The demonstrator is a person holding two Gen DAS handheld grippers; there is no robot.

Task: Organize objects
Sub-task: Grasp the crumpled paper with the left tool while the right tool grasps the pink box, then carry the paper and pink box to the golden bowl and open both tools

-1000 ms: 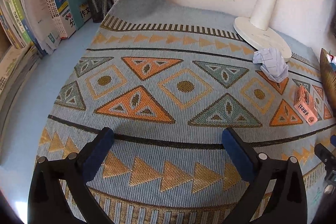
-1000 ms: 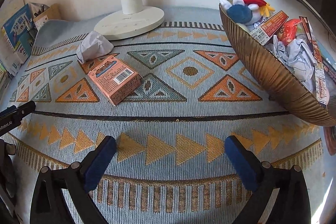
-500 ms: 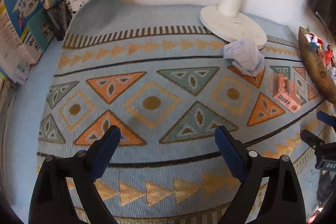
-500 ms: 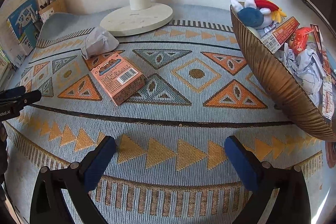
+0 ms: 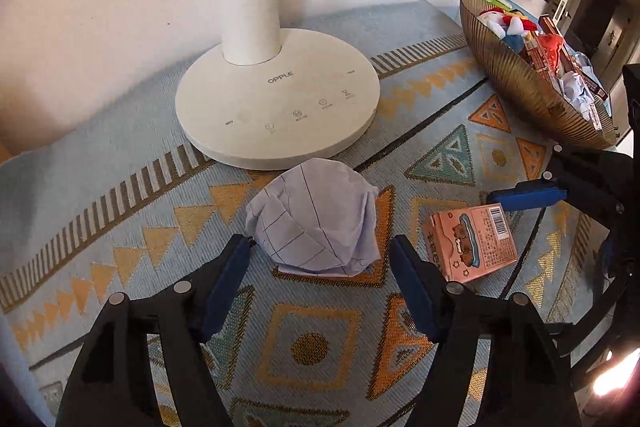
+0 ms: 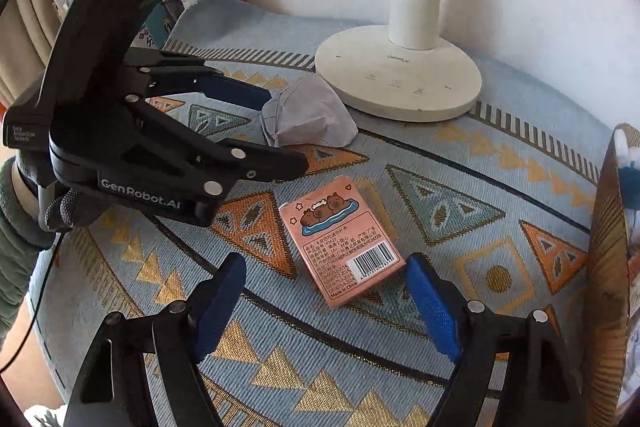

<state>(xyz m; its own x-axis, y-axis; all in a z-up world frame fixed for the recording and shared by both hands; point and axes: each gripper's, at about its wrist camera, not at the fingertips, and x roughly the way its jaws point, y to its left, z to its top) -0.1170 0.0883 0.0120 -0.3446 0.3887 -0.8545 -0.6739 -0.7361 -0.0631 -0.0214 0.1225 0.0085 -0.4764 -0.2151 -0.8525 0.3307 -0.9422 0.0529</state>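
Two loose things lay on the patterned cloth (image 5: 120, 163) of the table: a crumpled paper (image 5: 316, 223) beside the lamp base (image 5: 280, 99), and a pink card box (image 6: 340, 239) near it. The left tool (image 5: 320, 267) was closing around the paper, not yet pressed. The right tool (image 6: 326, 297) was closing at the box, untouched. A golden bowl (image 5: 516, 75) of oddments stood rightward.

On the one patterned mat (image 5: 120, 131) are counted one crumpled paper ball (image 5: 316, 223), one pink card box (image 6: 340, 239), one white lamp base (image 5: 280, 99), one filled gold bowl (image 5: 516, 75) and two grippers.
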